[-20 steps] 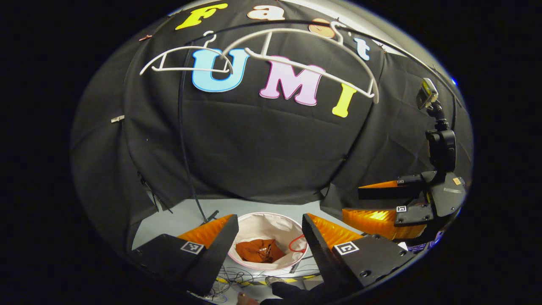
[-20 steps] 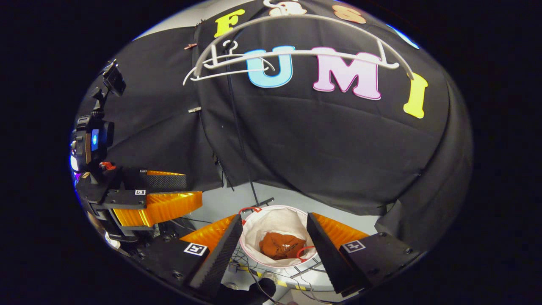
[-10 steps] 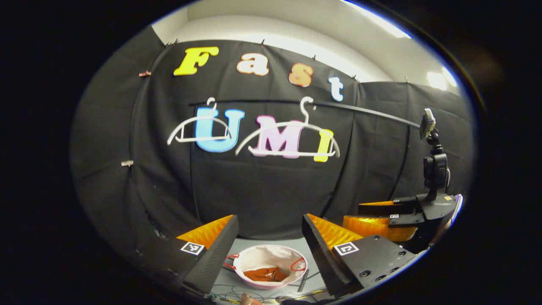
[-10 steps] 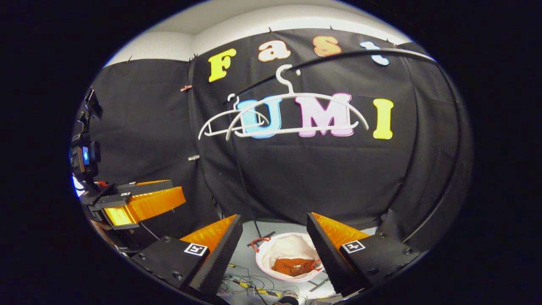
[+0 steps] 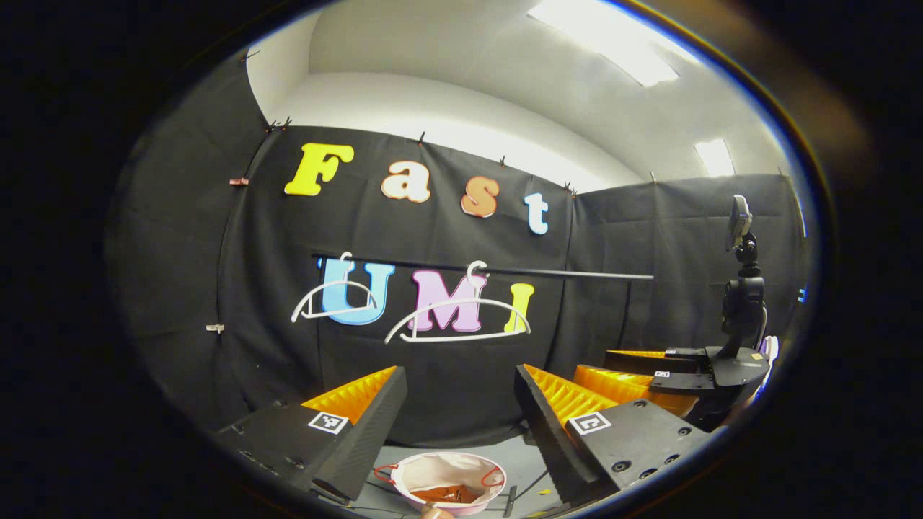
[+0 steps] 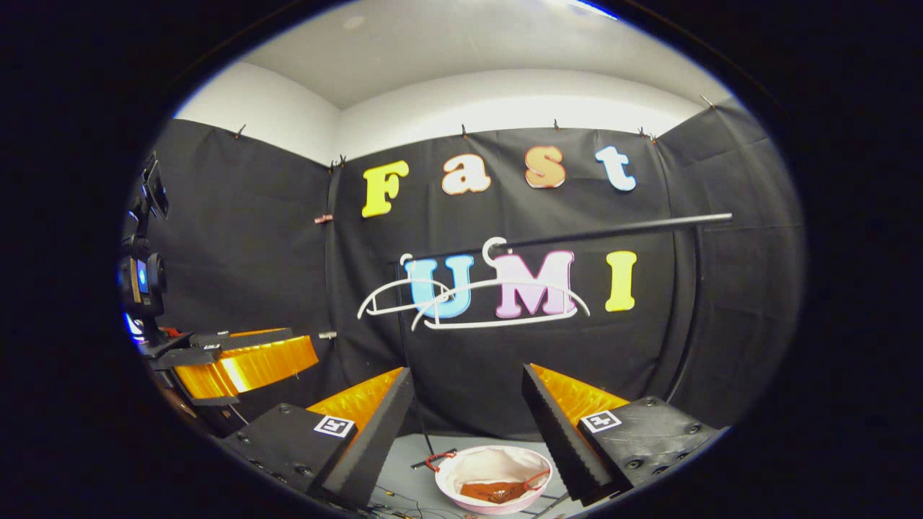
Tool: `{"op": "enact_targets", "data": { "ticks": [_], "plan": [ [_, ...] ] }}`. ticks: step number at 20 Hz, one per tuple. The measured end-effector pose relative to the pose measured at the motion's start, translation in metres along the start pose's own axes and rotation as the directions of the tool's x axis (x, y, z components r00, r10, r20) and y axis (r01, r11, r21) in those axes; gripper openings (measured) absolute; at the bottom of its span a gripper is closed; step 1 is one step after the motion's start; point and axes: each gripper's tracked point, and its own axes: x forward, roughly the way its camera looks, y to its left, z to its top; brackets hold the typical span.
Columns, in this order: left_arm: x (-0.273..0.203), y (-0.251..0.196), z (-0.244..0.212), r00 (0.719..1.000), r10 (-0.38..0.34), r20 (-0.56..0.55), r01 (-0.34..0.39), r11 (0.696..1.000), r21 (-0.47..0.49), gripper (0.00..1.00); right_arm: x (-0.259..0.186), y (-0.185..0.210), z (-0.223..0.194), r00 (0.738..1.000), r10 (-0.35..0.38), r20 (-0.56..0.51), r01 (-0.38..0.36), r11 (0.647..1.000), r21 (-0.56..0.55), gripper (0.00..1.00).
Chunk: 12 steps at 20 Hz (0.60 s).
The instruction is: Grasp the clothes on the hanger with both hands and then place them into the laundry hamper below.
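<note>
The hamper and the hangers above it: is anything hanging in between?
No. In the right gripper view only bare black cloth wall lies between the hangers and the hamper; the rust-coloured garment sits inside.

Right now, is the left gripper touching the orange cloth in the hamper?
Apart. The left gripper view shows the left gripper open, high above the hamper, with the orange cloth lying inside.
</note>
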Motion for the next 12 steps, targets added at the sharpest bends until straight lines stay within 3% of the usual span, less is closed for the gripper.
{"op": "enact_targets", "data": {
  "ticks": [2,4,9,12],
  "plan": [
    [-0.008,-0.007,0.019,0.999,-0.003,0.042,0.002,1.0,0.019,0.98,-0.008,0.002,0.021,0.998,-0.006,0.06,0.007,1.0,-0.009,0.94],
    [-0.013,-0.013,0.032,0.997,0.006,0.076,-0.009,0.999,0.041,0.95,-0.015,0.002,0.036,0.994,-0.014,0.104,0.016,1.0,-0.014,1.0],
    [-0.022,-0.036,0.046,0.992,0.015,0.127,-0.023,0.998,0.056,0.92,-0.034,-0.004,0.064,0.984,-0.015,0.179,0.018,1.0,-0.011,0.98],
    [-0.021,-0.043,0.053,0.99,0.032,0.137,-0.041,0.997,0.063,0.95,-0.037,-0.01,0.068,0.983,-0.012,0.181,0.012,1.0,0.001,0.97]
  ]
}}
